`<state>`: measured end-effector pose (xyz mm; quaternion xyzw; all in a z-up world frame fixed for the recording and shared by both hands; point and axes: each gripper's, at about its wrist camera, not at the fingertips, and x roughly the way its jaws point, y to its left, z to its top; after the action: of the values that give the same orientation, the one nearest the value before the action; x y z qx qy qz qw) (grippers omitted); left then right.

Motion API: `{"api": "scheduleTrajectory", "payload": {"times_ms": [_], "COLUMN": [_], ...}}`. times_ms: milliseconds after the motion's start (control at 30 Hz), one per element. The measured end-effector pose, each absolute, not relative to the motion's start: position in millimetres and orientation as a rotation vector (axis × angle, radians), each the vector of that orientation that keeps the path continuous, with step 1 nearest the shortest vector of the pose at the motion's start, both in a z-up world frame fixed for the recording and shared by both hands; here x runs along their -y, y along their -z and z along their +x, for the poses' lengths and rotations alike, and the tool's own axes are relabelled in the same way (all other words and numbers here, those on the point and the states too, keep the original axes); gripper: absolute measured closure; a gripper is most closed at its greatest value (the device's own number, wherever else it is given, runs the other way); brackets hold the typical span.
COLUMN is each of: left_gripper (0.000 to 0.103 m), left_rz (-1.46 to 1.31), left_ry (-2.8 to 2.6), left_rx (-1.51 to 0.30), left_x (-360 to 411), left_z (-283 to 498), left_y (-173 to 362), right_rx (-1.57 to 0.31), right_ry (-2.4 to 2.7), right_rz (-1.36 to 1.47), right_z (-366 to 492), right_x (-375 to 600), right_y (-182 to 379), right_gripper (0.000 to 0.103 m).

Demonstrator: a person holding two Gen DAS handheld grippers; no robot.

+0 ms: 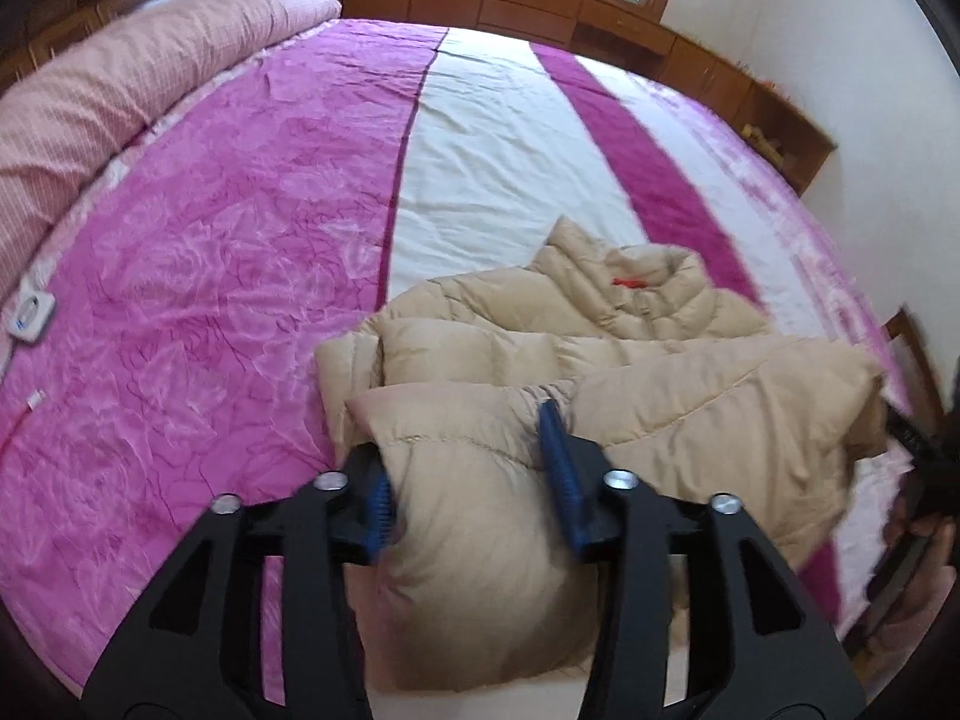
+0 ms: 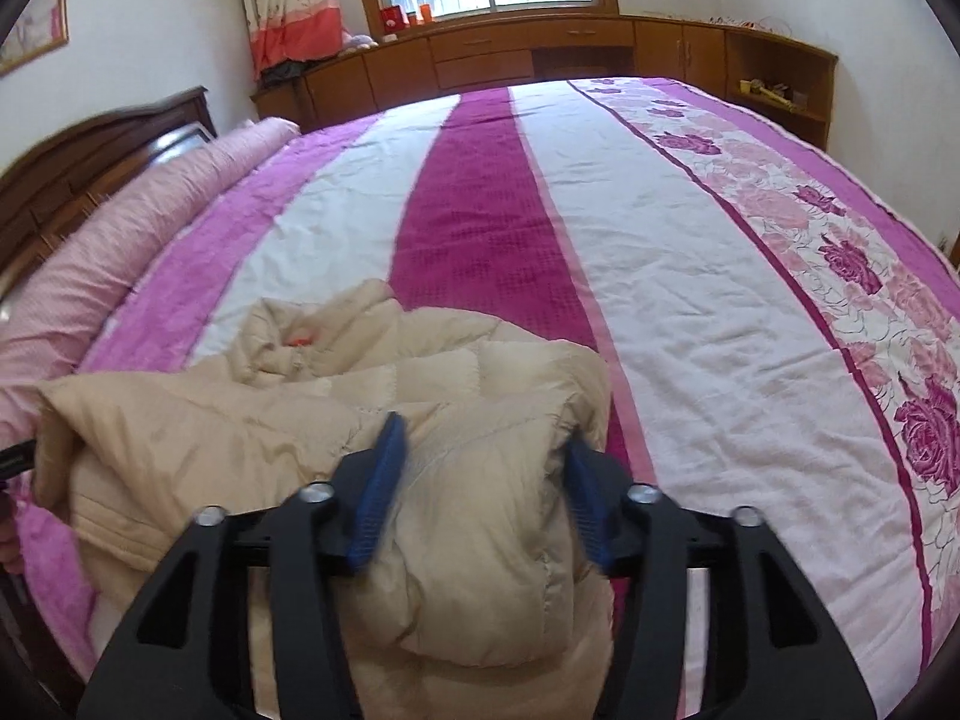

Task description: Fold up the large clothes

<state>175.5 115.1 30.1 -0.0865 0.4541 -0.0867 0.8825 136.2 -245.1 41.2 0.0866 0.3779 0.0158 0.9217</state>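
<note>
Basically a big bed (image 2: 690,276) fills both views, covered by a spread in magenta, pink and white stripes with a rose-print band along one side. A rolled pink quilt (image 1: 120,102) lies along the headboard side. Wooden cabinets (image 2: 540,54) run under the window at the far wall. A beige puffer jacket (image 1: 630,360) lies on the bed near its close edge, partly folded, collar with an orange tag (image 1: 629,283) pointing toward the far side, padded layers stacked over each other. A small white controller-like item (image 1: 30,307) sits on the pink stripe well apart from the jacket.

Left tongs (image 1: 474,480): jaws stand about half open, a puffy fold of jacket bulging between the blue pads; the left pad touches the fabric, but a firm pinch does not show. Right tongs (image 2: 486,492): jaws parted wider, a bunched fold of jacket sits between the blue pads, which flank it without visibly squeezing. The right view has motion blur at the pads. A person's hand on the other handle shows at the far right edge of the left view, blurred.
</note>
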Motion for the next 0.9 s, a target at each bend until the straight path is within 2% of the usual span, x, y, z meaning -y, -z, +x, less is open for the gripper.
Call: {"api": "scheduleTrajectory", "payload": {"times_ms": [67, 100, 167, 467, 900], "left_gripper": [0.031, 0.030, 0.029, 0.026, 0.026], "left_rz": [-0.207, -0.193, -0.167, -0.084, -0.051], "left_ry": [0.183, 0.157, 0.158, 0.122, 0.115], "left_rx": [-0.933, -0.913, -0.894, -0.841, -0.828], "left_x": [-119.9, -120.5, -119.8, -118.7, -128.1], "left_z": [167.7, 161.8, 154.5, 127.7, 107.5], "left_y": [-37.7, -43.8, -52.1, -71.3, -64.7], "right_rx": [-0.763, -0.757, -0.745, -0.693, -0.733], "right_ry": [-0.053, -0.065, -0.079, -0.087, -0.001], "right_rz": [0.184, 0.170, 0.143, -0.010, -0.013], "right_z": [129.4, 124.7, 117.6, 89.1, 98.1], "right_x": [242.8, 239.8, 234.7, 219.4, 250.3], "right_y": [-48.2, -52.1, -57.9, -73.7, -50.8], "right_gripper": [0.030, 0.029, 0.021, 0.019, 0.019]}}
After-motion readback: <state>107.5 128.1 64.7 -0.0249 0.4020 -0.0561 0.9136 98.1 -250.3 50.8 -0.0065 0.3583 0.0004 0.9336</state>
